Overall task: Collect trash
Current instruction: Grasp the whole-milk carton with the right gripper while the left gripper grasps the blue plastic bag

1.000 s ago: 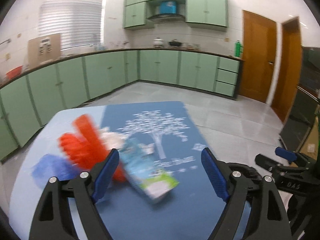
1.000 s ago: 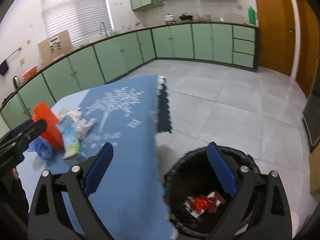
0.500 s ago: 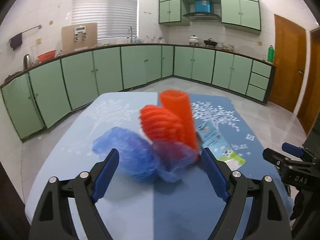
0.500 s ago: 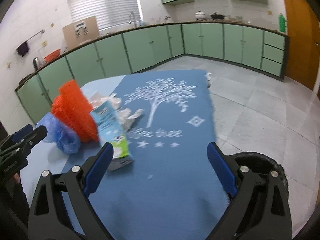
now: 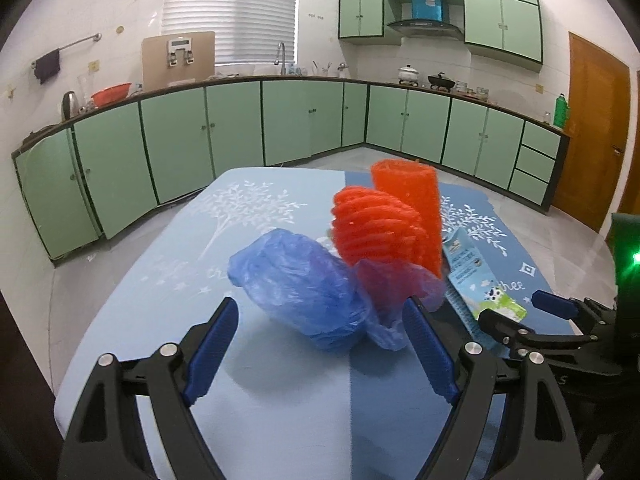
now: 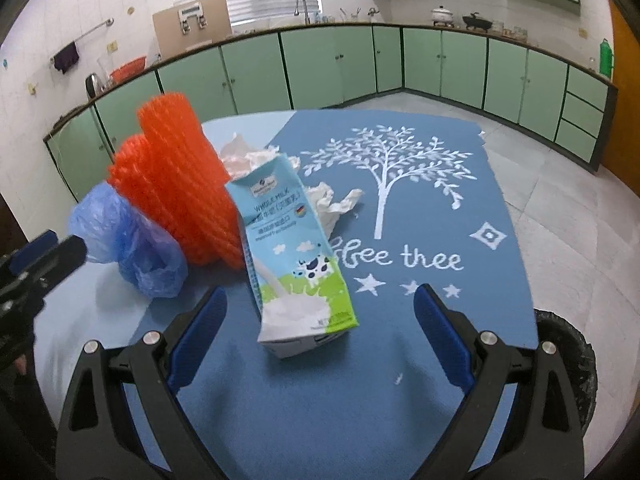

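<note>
Two sets of jaws gaping wide, gripping nothing: your left gripper [image 5: 320, 344] frames the crumpled blue plastic bag [image 5: 300, 288], your right gripper [image 6: 320, 332] the light-blue milk carton [image 6: 296, 264], mid-table.

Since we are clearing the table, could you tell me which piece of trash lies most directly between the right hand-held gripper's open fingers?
The milk carton, lying between the right hand-held gripper; the blue plastic bag, orange foam netting and crumpled tissues sit farther back.
</note>
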### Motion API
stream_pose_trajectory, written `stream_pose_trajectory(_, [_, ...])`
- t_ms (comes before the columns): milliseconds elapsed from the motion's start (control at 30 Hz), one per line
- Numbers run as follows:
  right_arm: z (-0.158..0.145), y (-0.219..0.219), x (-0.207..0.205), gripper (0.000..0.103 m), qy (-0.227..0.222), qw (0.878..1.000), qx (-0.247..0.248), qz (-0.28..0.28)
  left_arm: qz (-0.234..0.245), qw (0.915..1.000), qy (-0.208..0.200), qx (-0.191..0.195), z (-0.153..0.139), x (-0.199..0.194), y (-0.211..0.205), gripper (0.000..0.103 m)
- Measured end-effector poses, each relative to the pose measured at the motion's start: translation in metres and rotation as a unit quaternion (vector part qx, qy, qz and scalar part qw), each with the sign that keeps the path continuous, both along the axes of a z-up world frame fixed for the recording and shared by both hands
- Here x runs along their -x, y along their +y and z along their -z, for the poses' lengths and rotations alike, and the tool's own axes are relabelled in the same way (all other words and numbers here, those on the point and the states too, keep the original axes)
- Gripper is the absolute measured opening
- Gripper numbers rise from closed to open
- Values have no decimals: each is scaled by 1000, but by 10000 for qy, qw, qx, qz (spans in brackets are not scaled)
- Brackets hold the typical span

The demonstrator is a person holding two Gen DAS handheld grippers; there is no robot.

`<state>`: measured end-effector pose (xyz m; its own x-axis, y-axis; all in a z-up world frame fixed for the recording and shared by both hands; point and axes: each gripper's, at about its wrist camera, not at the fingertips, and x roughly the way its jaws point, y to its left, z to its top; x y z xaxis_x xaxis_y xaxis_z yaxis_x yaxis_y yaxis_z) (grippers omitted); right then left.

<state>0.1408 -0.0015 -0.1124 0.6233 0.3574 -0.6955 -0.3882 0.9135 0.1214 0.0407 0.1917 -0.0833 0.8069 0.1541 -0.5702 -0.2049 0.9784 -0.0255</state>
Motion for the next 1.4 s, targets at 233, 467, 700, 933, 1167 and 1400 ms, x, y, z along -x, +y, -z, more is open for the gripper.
stream_pose_trajectory(233, [14, 10, -9, 72, 363, 9991, 140, -136, -32, 10000, 77, 46, 5, -4, 6, 82])
stream_pose_trajectory(467, [13, 8, -4, 51, 394, 9986, 88, -340, 30, 9997, 206, 96, 11, -10, 6, 86])
stream_pose_trajectory(700, [-2, -20, 7, 51, 245, 9996, -67, -75, 85, 9993, 338, 130, 17, -26, 1, 87])
stream_pose_trajectory(933, [-2, -39, 8, 51, 308, 9994, -146, 99, 94, 9972, 600, 444, 28, -42, 2, 39])
stream_pose_trajectory(1167, [-7, -46, 12, 51, 286, 9992, -229, 149, -121, 9980, 478, 387, 21, -30, 8, 10])
stream_pose_trajectory(1400, [-23, -48, 17, 51, 128, 9994, -282, 143, -332, 9981, 243, 456, 2, -11, 12, 7])
